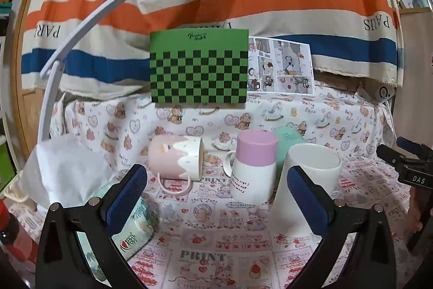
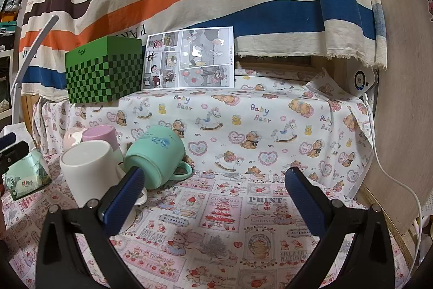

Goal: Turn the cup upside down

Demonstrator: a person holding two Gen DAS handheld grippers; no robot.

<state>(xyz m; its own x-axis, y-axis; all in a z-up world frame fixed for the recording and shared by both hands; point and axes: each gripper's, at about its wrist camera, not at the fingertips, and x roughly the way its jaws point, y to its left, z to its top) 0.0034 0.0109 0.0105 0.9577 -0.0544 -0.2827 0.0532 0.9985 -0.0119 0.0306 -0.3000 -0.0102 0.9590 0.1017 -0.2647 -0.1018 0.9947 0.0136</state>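
From the left wrist I saw my left gripper [image 1: 215, 194] spread wide, holding nothing; the pink cup [image 1: 176, 160] lay on its side just beyond. From the right wrist my right gripper [image 2: 213, 192] gaped, empty; the green cup [image 2: 157, 156] lay tilted left of it.

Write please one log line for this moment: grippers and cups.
left gripper: open, empty | right gripper: open, empty | pink cup: on side | green cup: on side | white cup: inverted
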